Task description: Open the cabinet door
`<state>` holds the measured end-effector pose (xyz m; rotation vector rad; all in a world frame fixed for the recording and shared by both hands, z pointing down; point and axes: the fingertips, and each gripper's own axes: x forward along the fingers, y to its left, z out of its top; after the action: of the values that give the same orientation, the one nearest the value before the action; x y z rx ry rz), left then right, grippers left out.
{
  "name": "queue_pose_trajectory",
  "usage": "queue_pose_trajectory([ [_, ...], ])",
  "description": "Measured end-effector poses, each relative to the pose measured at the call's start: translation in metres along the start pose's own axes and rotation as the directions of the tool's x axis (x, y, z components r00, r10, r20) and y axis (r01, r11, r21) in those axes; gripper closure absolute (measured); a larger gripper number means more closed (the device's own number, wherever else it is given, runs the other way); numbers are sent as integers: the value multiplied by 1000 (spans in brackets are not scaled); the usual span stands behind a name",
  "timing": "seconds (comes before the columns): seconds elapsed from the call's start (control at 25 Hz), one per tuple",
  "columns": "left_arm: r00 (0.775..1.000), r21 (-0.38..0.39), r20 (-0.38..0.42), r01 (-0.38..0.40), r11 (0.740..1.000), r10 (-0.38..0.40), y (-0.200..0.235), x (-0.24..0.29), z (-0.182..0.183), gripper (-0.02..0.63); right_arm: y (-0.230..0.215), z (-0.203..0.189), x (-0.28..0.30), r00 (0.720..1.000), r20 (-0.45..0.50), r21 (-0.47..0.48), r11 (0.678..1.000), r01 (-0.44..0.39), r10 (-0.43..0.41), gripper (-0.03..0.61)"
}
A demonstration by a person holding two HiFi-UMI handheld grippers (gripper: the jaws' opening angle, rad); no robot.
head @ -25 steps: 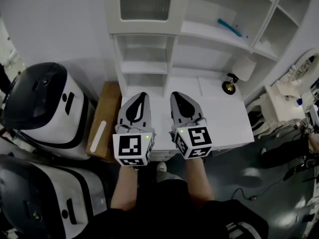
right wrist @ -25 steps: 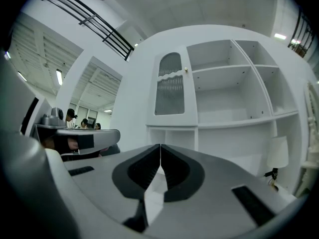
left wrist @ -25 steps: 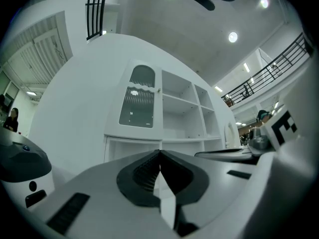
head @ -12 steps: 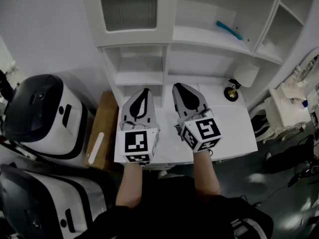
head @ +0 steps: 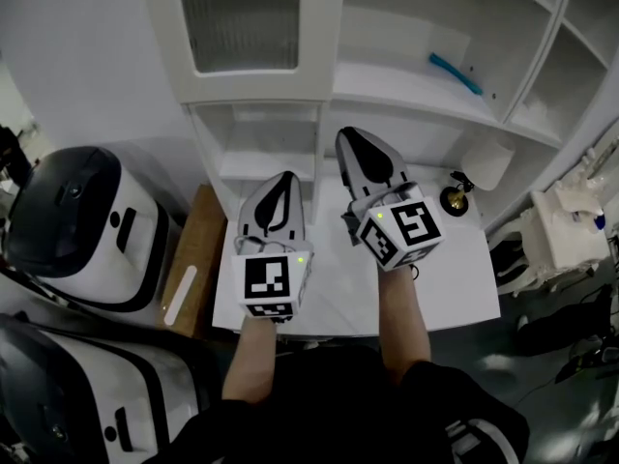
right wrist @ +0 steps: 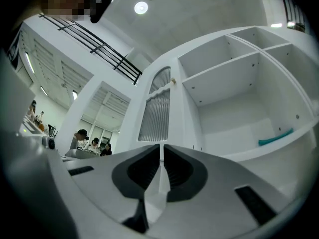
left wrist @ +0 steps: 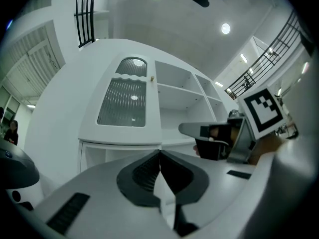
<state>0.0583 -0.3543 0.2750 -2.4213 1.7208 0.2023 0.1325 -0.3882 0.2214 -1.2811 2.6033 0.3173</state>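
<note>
Head view, nearest first: two bare forearms reach forward over a white desk. Each carries a gripper with a black-and-white marker cube at its rear. The left gripper has its jaws brought together with nothing between them. The right gripper lies just beside it and farther forward; its jaws are likewise closed and empty. Left of the desk stand a wooden side table and two black-and-white rounded machines. At the desk's far right corner is a small lamp with a brass base and white shade.

Beyond the grippers rises a white shelf unit. The cabinet door, a white frame around ribbed glass, occupies its upper left section and lies flush, closed. Both grippers are clear of it. A small knob sits on the door's right edge, next to the open shelves. A teal object rests on the open shelf to the door's right.
</note>
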Motion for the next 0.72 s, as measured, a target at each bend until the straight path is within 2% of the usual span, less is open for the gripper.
queue_pose_trajectory([
  [0.12, 1000, -1, -13, 1, 1000, -1, 0, 6, -6, 600, -11, 7, 14, 999, 28, 3, 1000, -19, 19, 555],
  [0.28, 999, -11, -35, -11, 1000, 11, 4, 14, -17, 600, -27, 10, 31, 998, 56, 9, 1000, -4, 4, 543],
  [0.48, 999, -19, -43, -1, 1000, 0, 0, 24, -24, 600, -36, 7, 51, 999, 36, -17, 999, -30, 31, 488],
  [0.72, 1000, -11, -27, -8, 1000, 8, 5, 41, -25, 600, -46, 3, 75, 997, 23, -44, 997, -67, 68, 457],
])
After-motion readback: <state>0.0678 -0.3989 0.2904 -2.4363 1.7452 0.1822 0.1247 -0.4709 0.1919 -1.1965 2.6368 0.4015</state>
